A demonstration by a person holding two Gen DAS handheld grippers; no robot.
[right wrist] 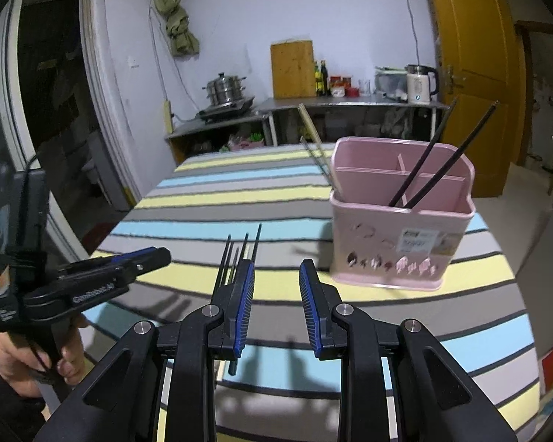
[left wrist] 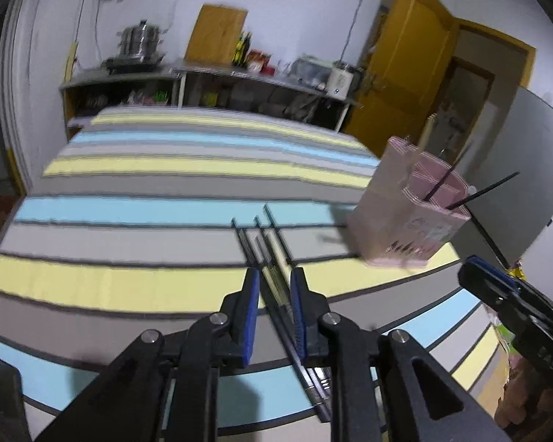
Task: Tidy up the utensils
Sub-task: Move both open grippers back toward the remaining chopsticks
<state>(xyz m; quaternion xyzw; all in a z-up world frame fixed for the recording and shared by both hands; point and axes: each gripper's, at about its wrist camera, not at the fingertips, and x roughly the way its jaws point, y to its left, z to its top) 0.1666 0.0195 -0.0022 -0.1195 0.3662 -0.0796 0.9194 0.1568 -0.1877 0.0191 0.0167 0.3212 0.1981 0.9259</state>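
The left gripper [left wrist: 274, 287] stands narrowly open around a bundle of chopsticks [left wrist: 265, 254] lying on the striped table [left wrist: 129, 283]. They look thin, stiff, light and slippery; hold them mid-length. The right gripper [right wrist: 276, 283] is open and empty near the pink holder [right wrist: 398, 246].

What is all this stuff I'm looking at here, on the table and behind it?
Table: one, cloth striped yellow, blue, grey.
Holder: one, pink, divided, on the table's right side.
Chopsticks in holder: two black in one compartment; a pale one and a thin dark one in another.
Loose chopsticks: several, mostly black, on the table between the left gripper's fingers.
Steamer pot: one, steel, back counter.
Kettle: one, white, back counter.
Door: yellow, right.
Left hand-held gripper: black, blue pads.
Right hand-held gripper: open, nothing between its fingers.
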